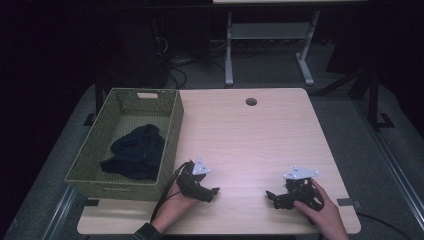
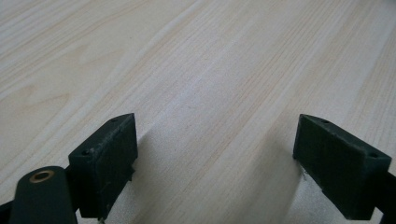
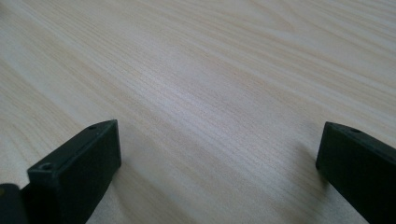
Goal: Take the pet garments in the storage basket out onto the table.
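We see a dark garment point(image 1: 135, 152) lying in the green basket point(image 1: 172, 137) at the surface's point(image 1: 250, 135) left edge; near the front edge, our left tool point(image 1: 214, 192) and right tool point(image 1: 270, 196) gape wide, empty

The right gripper point(image 3: 217, 172) has its two black jaws standing wide apart, one rising at seven o'clock, the other at four o'clock. Between them lies bare pale wood-grain table point(image 3: 219, 84), with nothing held.
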Action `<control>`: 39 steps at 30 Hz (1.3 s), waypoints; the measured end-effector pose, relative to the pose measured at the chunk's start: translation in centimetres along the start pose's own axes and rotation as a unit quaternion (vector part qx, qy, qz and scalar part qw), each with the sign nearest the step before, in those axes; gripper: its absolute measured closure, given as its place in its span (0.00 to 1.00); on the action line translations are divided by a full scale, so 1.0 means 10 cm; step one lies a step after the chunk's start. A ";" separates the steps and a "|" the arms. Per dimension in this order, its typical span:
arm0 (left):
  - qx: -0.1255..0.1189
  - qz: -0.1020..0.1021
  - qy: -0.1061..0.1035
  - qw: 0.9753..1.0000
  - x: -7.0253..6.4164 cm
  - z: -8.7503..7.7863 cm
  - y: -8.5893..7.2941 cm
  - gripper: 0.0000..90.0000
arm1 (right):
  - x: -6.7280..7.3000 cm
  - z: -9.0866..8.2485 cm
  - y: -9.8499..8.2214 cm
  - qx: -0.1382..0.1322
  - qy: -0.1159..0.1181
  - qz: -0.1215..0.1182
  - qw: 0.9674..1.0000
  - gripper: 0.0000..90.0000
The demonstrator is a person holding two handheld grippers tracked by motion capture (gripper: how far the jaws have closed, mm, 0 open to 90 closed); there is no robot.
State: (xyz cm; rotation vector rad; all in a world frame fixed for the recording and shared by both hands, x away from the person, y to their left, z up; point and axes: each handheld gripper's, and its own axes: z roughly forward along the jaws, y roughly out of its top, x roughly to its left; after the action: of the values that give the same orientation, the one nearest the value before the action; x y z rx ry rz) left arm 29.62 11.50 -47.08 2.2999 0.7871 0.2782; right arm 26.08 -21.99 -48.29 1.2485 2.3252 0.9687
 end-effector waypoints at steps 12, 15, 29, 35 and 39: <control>0.001 -0.004 -0.004 1.000 0.03 -0.07 0.08 0.15 | 0.00 0.00 0.00 0.000 0.000 0.000 1.000 0.00; -0.003 -0.005 -0.004 1.000 0.03 -0.09 0.10 0.15 | 0.00 0.00 0.00 0.000 0.000 0.000 1.000 0.00; -0.001 -0.005 -0.006 1.000 0.04 -0.16 0.19 0.15 | 0.00 0.00 0.00 0.000 -0.001 0.000 1.000 0.00; -0.002 -0.008 -0.004 1.000 0.06 -0.20 0.23 0.15 | 0.00 0.00 0.00 0.001 0.000 0.002 1.000 0.00; -0.004 -0.010 -0.005 1.000 0.07 -0.23 0.25 0.15 | 0.00 0.00 0.00 0.001 0.000 0.002 1.000 0.00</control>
State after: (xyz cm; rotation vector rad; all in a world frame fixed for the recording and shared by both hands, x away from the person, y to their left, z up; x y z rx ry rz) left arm 30.40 11.67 -43.73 2.2841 0.8019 0.2602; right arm 26.06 -21.97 -48.29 1.2551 2.3247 0.9683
